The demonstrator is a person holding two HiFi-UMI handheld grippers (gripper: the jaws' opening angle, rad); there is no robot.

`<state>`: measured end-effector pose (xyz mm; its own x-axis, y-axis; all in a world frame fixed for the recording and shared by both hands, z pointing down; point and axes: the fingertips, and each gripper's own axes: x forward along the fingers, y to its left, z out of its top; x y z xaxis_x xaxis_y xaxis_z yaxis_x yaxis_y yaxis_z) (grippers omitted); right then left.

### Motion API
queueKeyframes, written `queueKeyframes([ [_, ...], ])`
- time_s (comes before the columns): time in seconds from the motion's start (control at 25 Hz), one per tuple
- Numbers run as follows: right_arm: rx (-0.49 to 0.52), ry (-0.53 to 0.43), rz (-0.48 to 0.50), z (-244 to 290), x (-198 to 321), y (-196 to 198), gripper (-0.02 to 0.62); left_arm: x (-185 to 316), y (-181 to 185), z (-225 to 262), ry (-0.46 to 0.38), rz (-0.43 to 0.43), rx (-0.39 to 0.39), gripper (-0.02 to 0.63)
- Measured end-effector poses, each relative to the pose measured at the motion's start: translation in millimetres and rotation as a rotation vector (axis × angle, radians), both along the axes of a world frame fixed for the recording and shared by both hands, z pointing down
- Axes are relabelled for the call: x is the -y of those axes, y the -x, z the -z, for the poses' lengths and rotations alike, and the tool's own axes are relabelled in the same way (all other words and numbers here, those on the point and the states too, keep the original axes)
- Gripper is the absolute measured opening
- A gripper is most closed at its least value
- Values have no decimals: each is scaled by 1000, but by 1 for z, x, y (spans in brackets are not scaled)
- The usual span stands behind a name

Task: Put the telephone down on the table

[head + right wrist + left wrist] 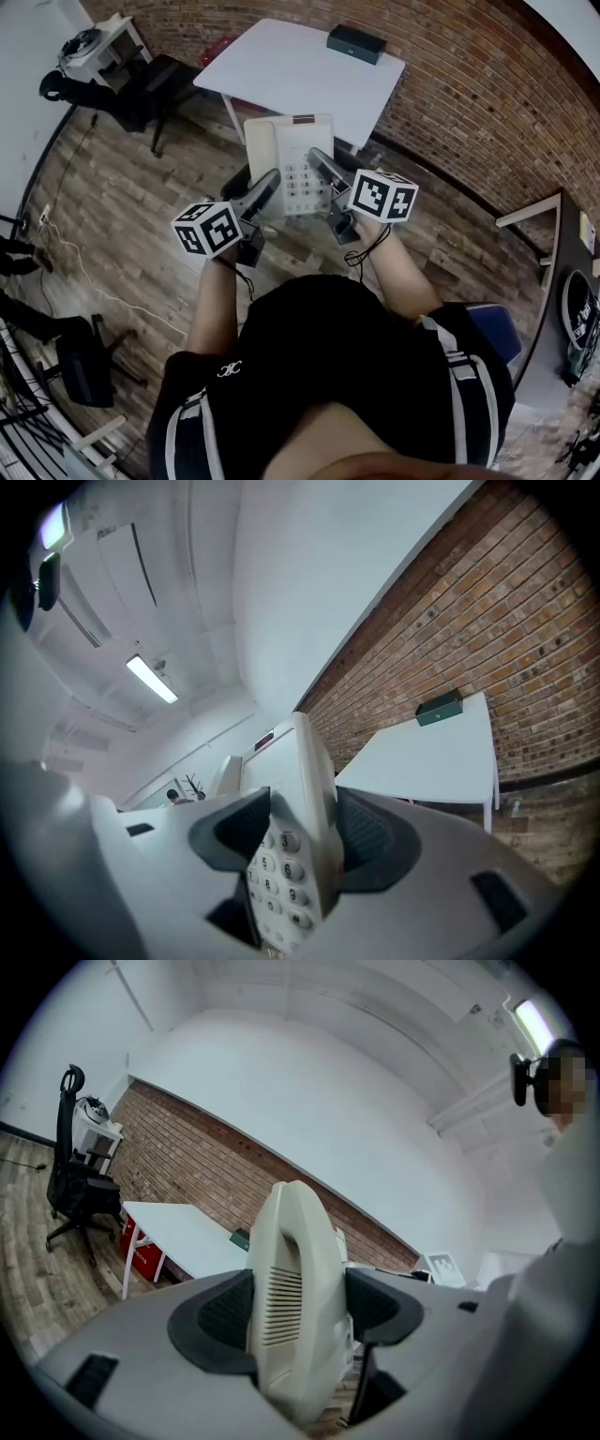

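Observation:
A cream desk telephone (292,161) with a grey keypad hangs in the air between both grippers, above the wooden floor just short of the white table (281,70). My left gripper (266,190) is shut on the telephone's left side, where the handset (292,1297) fills the gap between its dark pads. My right gripper (326,173) is shut on the right edge of the telephone (298,827), beside the number keys. The white table (183,1237) shows beyond the phone in the left gripper view, and the same table (441,752) appears in the right gripper view.
A dark green box (355,42) lies at the table's far right corner. A black office chair (141,89) and a small white stand (98,47) are to the left of the table. A brick wall (450,84) runs behind it. A cable (75,262) trails over the floor at left.

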<state>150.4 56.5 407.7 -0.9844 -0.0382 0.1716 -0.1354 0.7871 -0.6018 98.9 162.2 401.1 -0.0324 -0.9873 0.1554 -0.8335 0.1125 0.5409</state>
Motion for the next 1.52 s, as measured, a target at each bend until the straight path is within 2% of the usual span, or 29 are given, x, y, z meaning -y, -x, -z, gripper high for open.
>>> queueKeyframes([
  [0.36,-15,8,-26,-6,-10,33,204,-9,36,-5,2,-28,-13,307],
  [0.76,-30,3,-32,-25,19,82,204,17,85,-21,9,-23,-15,307],
  [1.2,-5,10,-25,-25,83,179,204,82,180,-28,33,-22,-5,307],
  [1.52,-12,56,-52,-32,143,257,204,145,263,-26,68,-60,-18,305],
])
